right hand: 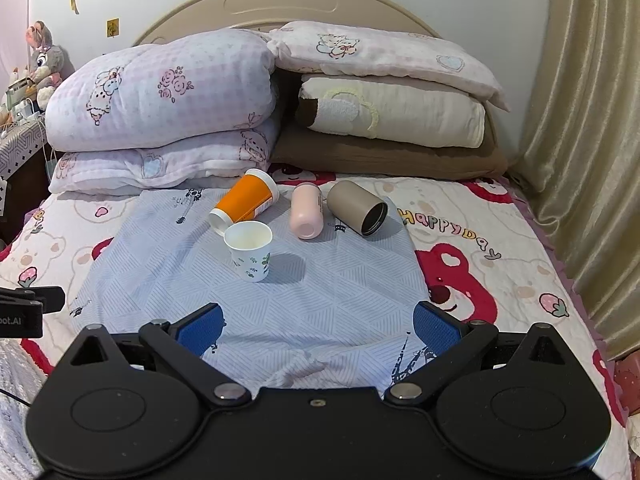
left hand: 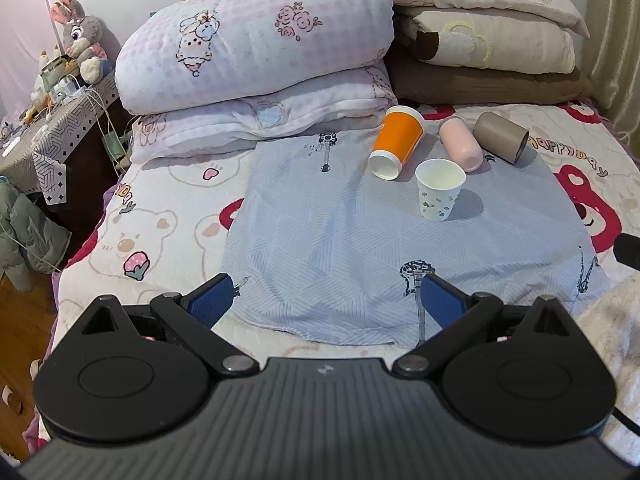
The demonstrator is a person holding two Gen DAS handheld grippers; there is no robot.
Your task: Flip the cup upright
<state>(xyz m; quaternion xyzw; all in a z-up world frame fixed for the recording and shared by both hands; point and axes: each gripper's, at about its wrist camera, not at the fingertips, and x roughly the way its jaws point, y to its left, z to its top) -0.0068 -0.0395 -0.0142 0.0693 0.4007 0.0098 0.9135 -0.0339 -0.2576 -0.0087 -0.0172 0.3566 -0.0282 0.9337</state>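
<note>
A white paper cup with green flowers stands upright on the pale blue cloth. Behind it an orange cup lies on its side, a pink cup lies beside it, and a taupe cup lies with its dark mouth to the right. My left gripper is open and empty, well short of the cups. My right gripper is open and empty, also short of them.
Folded pink quilts and stacked pillows rise right behind the cups. A cluttered bedside table with a plush rabbit stands at the left. A curtain hangs at the right.
</note>
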